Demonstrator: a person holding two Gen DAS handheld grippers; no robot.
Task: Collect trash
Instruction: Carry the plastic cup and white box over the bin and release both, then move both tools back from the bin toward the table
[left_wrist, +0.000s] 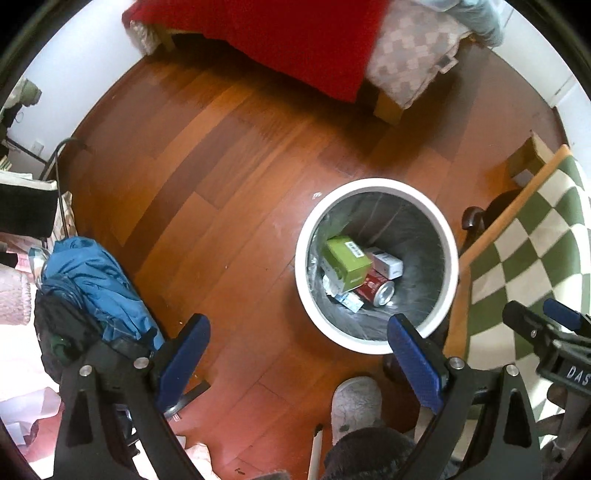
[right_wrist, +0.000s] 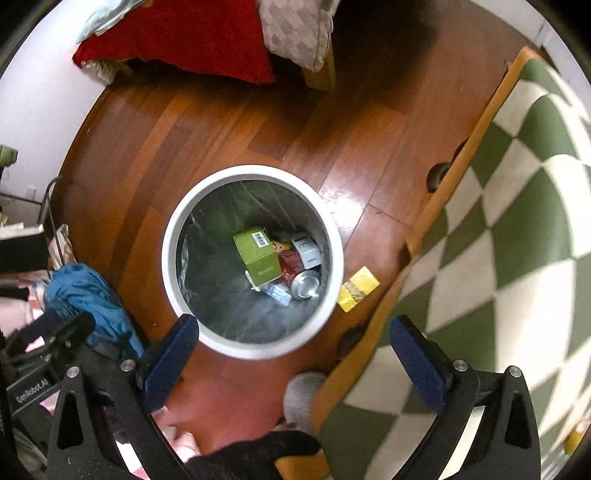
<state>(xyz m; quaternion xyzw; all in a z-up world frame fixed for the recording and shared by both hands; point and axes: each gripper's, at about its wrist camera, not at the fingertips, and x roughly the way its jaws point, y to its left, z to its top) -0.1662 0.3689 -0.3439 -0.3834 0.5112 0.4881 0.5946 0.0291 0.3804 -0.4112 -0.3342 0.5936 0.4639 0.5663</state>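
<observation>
Bin (right_wrist: 207, 328): white, lined, centre frame on wood floor (right_wrist: 229, 125); holds green box (right_wrist: 256, 254), red can (right_wrist: 301, 280), white box (right_wrist: 306, 251).
Yellow packet (right_wrist: 358, 290): on floor, just right of bin.
Left gripper (left_wrist: 299, 362): jaws wide apart, nothing held.
Right gripper (right_wrist: 293, 360): jaws wide apart, nothing held.
Surroundings: checked table (right_wrist: 517, 221) right; blue cloth (right_wrist: 85, 295) lower left; bed (right_wrist: 207, 37) top.
Obscured: lower bin contents overlap, unclear.

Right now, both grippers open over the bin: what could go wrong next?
1. The yellow packet lies flat on the floor against the white bin rim; fingers may scrape wood or nudge the bin instead of gripping.
2. It sits close to the checkered table edge, so the right gripper could clip it.
3. The left gripper doesn't see the packet.
</observation>
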